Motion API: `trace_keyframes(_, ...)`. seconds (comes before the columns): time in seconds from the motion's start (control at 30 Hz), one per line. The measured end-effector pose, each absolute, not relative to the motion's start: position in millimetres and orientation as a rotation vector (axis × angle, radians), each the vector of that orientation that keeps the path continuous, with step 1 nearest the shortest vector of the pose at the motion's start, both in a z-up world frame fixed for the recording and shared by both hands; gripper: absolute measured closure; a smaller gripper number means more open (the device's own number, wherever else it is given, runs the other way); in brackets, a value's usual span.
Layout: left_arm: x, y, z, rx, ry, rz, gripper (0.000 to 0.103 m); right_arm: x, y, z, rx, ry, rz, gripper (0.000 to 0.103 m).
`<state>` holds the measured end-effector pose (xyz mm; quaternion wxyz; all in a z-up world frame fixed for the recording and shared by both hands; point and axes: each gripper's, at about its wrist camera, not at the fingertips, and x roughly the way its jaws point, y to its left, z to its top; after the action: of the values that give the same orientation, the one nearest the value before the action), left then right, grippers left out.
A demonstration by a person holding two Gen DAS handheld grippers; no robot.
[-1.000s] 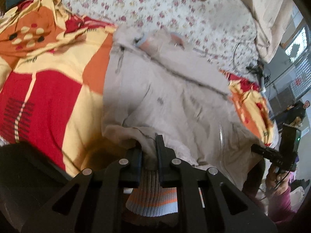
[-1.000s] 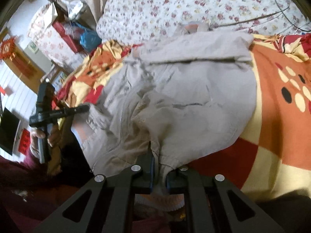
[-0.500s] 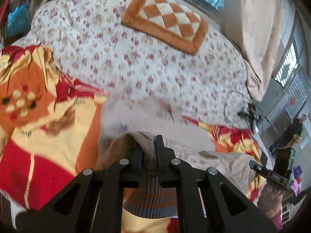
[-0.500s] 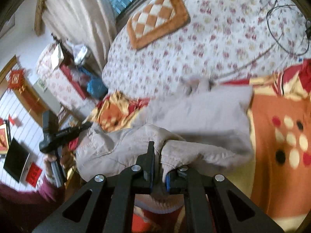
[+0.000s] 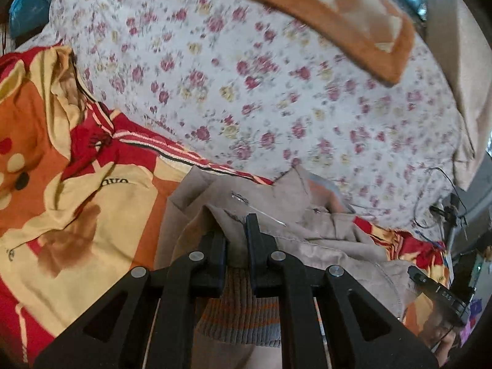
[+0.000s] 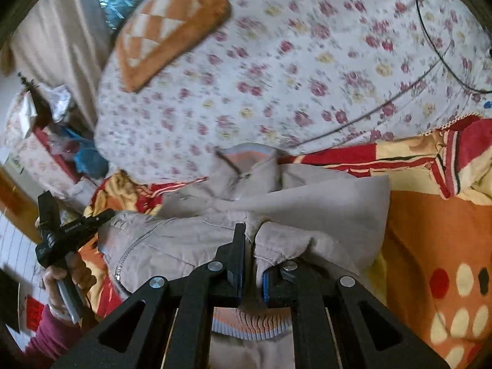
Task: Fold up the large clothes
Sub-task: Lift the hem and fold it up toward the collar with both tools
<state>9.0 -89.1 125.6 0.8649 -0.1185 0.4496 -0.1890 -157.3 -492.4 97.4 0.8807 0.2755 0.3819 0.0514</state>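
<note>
While the bed fills most of both wrist views under its white sheet of small red flowers, I see the red, orange and yellow blanket spread across its near part, running from 9 o'clock down to 6 o'clock in my left view and from 3 o'clock down to 5 o'clock in my right view.

On that blanket lies the beige jacket, bunched at the centre of both views. Its hem is doubled over toward the collar, which sits at 12 o'clock of the garment with a pale orange-and-blue lining showing. A zip runs along the fabric toward 8 o'clock in my right view.

At 1 o'clock in the left view, and 11 o'clock in the right, an orange-and-cream checked cushion rests on the sheet. A thin black cable loops over the sheet at 2 o'clock in the right view.

My left tongs are pinching a fold of the jacket's edge, fabric rising between the fingers, a striped ribbed cuff hanging below. My right tongs are likewise pressed on a fold of jacket, a second striped cuff beneath them.
</note>
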Motion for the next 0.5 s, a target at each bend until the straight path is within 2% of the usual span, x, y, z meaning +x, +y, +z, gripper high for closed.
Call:
trace_keyframes(0.1,27,-97,117,-0.264,0.966,-0.414,0.094,-144,-507,89,0.625,0.770,0.100,0.096)
trace_keyframes(0.17,39,-101,104,-0.271,1.003,-0.402,0.090,-131,-517,76,0.670,0.786,0.073,0.092)
trace_keyframes(0.2,43,-101,98,-0.287,1.021,-0.396,0.085,-126,-524,67,0.698,0.813,0.051,0.083)
trace_keyframes(0.23,47,-97,95,-0.308,1.043,-0.405,0.071,-125,-530,65,0.716,0.821,0.027,0.074)
trace_keyframes(0.27,48,-94,95,-0.317,1.044,-0.409,0.061,-129,-538,67,0.730,0.800,0.006,0.073)
trace_keyframes(0.3,46,-88,99,-0.333,1.029,-0.413,0.046,-137,-544,73,0.734,0.768,0.005,0.071)
trace_keyframes(0.33,42,-79,107,-0.346,0.992,-0.413,0.037,-146,-548,80,0.731,0.740,0.016,0.068)
trace_keyframes(0.4,35,-69,120,-0.339,0.947,-0.408,0.031,-168,-546,95,0.678,0.721,0.036,0.066)
trace_keyframes(0.5,16,-69,134,-0.223,0.927,-0.438,0.031,-188,-518,110,0.526,0.766,0.137,0.067)
